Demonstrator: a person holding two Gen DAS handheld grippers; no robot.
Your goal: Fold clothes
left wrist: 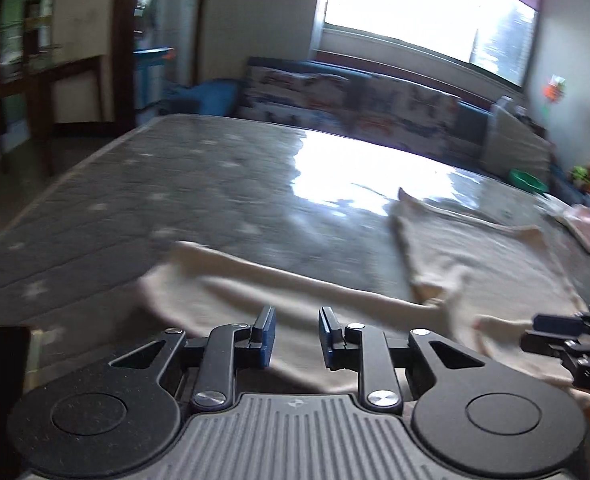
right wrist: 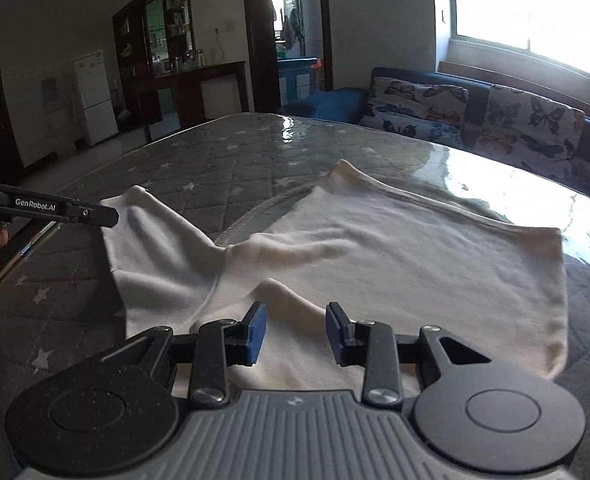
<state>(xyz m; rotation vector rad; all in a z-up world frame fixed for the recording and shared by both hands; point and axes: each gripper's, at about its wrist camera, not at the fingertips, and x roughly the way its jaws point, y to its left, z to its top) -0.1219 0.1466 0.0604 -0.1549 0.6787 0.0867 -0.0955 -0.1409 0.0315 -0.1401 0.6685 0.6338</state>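
White garment [right wrist: 395,256] lies spread on a grey star-quilted mattress [right wrist: 215,168], directly ahead of and below both sets of jaws. It looks like a top: broad body panel to the right, one sleeve [right wrist: 151,240] running out to the left.

Right gripper [right wrist: 295,334]: jaws stand narrowly apart, blue pads bare, nothing between them. The near edge of the body panel passes under the fingertips; a raised ridge of cloth sits just beyond the left pad. No grip.

Left gripper [left wrist: 297,336]: jaws likewise part-open and empty, pads clear of the fabric. Left view is motion-blurred, so fine contact cannot be judged. The sleeve lies just beyond these fingertips as a long band, its long axis running crosswise to the jaw line, from far left toward the body panel at right.

Key relation: the sleeve is on the left gripper's side and its cuff end lies just past that gripper's tip in the right wrist view, so the left hand is the nearer one for it. The body panel stretches away and rightward from the right jaws.

Judgement: the fold has hardly begun; the sleeve probably wants bringing in across the body.

Readable text: "GenRobot.AI" on the left gripper's arm in the right wrist view. Nothing legible on the garment.
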